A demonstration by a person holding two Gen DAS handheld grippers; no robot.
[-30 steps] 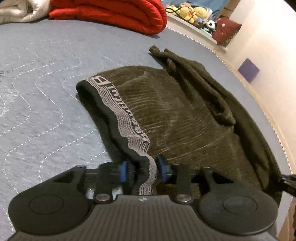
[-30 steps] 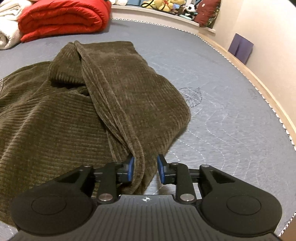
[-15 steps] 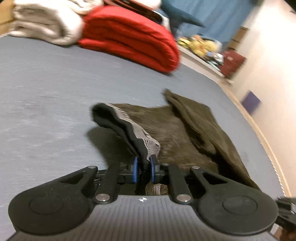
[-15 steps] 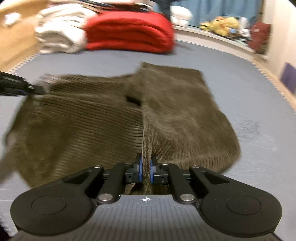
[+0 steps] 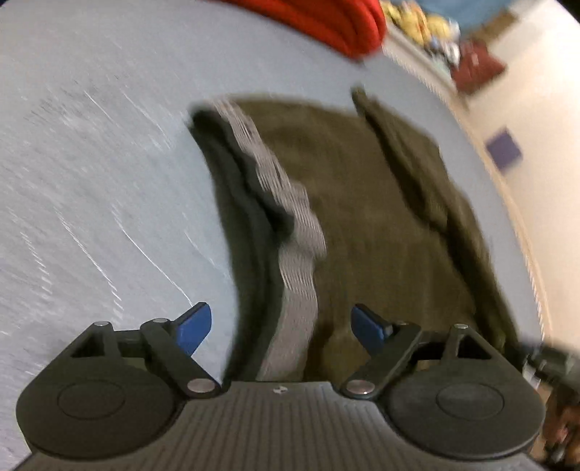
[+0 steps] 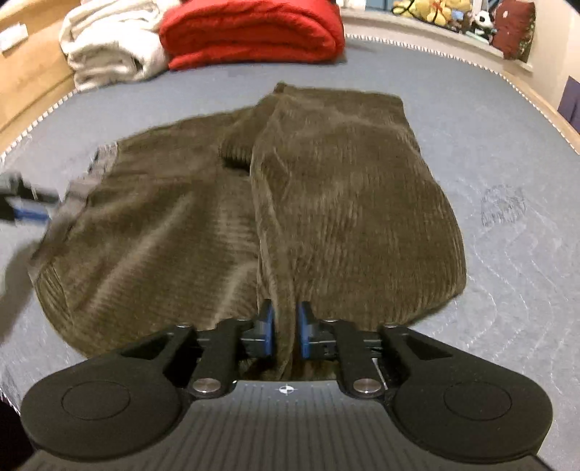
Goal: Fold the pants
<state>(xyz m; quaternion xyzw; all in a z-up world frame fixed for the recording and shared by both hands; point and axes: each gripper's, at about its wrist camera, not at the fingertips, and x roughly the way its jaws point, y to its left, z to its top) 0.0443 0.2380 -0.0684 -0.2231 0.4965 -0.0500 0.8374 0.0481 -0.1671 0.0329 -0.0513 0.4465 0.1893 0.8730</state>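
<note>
Dark olive corduroy pants lie spread on the grey mattress, one leg folded over the other. The left wrist view is blurred; there the pants show their grey and black waistband running toward me. My left gripper is opening wide. The waistband lies between its blue pads without touching them. My right gripper is opening too, and a raised fold of the pants still stands between its pads, which have drawn slightly apart. The left gripper shows blurred at the waistband's near end.
A folded red blanket and a white one lie at the far end of the mattress. Stuffed toys and a dark red cushion sit on a ledge beyond. A wall runs along the right side.
Both grippers pinched the fabric half a second ago and have since let go. The left jaws sprang wide off the waistband; the right parted a little. The pants dropped flat.
</note>
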